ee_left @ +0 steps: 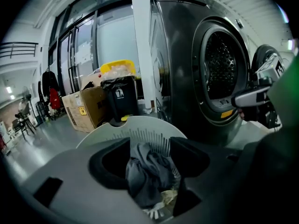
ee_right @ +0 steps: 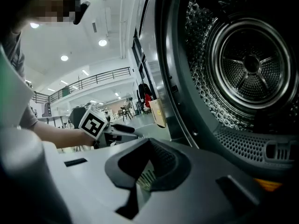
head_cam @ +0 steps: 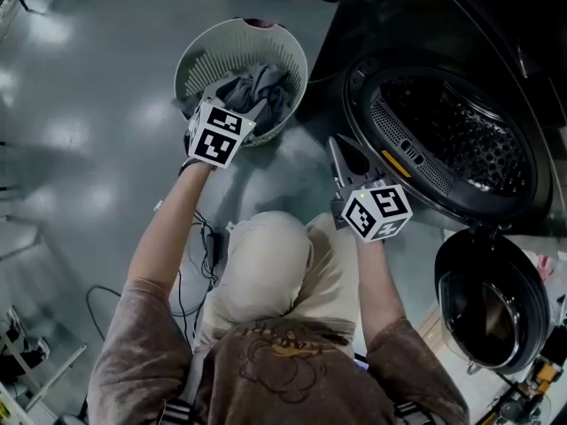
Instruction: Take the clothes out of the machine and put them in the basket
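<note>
Jaws of the left gripper [ee_left: 149, 155] stand moderately apart over the white laundry basket [head_cam: 190, 56]. Grey clothes [ee_left: 147, 171] show in the gap. The cloth lies against the left jaw and clear of the right one, so it is not pinched. In the head view this gripper's tips reach over the near rim, just above the grey heap [head_cam: 266, 87] that fills the basket.

Jaws of the right gripper [ee_right: 149, 146] meet at the tips, with only a thin sliver of light behind them and nothing held. It hangs just outside the front-loading machine's round opening [head_cam: 403, 162] and points toward it.

Perforated steel drum [ee_right: 252, 64]: no clothing is visible inside from either the head view or the right gripper view. The round glass door [head_cam: 492, 299] is swung fully open at the lower right.

The basket sits on the grey floor [head_cam: 80, 104], just left of the machine. Beyond it stand a cardboard box [ee_left: 84, 107] and a black bin [ee_left: 120, 99].
</note>
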The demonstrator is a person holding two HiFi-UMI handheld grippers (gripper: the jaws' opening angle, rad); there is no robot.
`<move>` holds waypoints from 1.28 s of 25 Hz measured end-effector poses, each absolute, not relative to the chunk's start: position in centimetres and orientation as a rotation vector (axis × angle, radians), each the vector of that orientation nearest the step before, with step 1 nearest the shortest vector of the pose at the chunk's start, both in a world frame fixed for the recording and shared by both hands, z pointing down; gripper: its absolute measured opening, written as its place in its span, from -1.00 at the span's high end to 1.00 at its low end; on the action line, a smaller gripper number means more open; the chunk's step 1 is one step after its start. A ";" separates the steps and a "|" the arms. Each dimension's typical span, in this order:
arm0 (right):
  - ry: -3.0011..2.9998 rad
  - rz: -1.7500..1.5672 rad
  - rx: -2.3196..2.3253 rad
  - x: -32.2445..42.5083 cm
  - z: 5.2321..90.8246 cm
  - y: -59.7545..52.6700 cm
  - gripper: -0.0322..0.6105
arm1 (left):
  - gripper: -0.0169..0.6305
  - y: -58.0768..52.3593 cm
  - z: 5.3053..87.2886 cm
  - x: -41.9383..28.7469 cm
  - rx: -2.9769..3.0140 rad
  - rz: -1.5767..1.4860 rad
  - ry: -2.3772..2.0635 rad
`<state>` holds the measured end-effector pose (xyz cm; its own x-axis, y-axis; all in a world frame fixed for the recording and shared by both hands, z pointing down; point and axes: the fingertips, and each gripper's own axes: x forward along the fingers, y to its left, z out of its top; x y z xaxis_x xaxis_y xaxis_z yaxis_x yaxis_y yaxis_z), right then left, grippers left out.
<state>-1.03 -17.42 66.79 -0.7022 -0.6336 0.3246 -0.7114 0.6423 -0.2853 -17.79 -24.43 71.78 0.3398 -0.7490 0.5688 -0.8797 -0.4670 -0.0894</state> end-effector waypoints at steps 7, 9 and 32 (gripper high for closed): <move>-2.640 0.641 1.055 -2.5 57.7 -17.1 0.91 | 0.09 -22.2 63.1 -18.0 2.308 0.805 -1.399; -2.632 0.637 1.029 -3.2 53.7 -17.0 0.91 | 0.09 -21.6 58.9 -17.9 2.303 0.788 -1.382; -2.643 0.555 1.104 0.3 10.4 -19.7 0.91 | 0.09 -18.8 11.6 -10.2 2.537 0.406 -1.034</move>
